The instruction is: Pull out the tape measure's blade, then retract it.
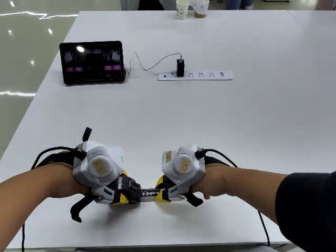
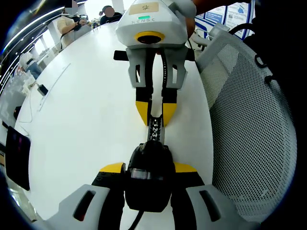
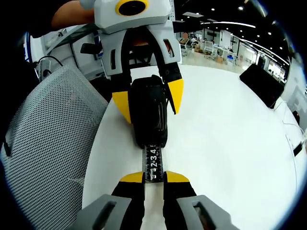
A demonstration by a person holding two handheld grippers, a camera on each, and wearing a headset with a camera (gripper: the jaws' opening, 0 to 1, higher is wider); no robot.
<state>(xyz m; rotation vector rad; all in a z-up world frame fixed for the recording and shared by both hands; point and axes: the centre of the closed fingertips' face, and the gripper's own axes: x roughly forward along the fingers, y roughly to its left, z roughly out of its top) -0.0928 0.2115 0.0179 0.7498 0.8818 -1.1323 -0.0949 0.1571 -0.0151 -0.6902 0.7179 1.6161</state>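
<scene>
Bright, even overhead light; ceiling strips glare on the glossy floor (image 1: pixel 21 42). Shadows on the white counter (image 1: pixel 236 121) are soft. Both gripper views bend strongly at their edges.

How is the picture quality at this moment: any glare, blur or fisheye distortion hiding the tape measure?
Head view: sharp and evenly lit, with glare streaks on the floor and a bright spot on the tablet. Left gripper view: fisheye bows the table edge; the tape measure case is dark and slightly soft. Right gripper view: blade numerals legible.
</scene>
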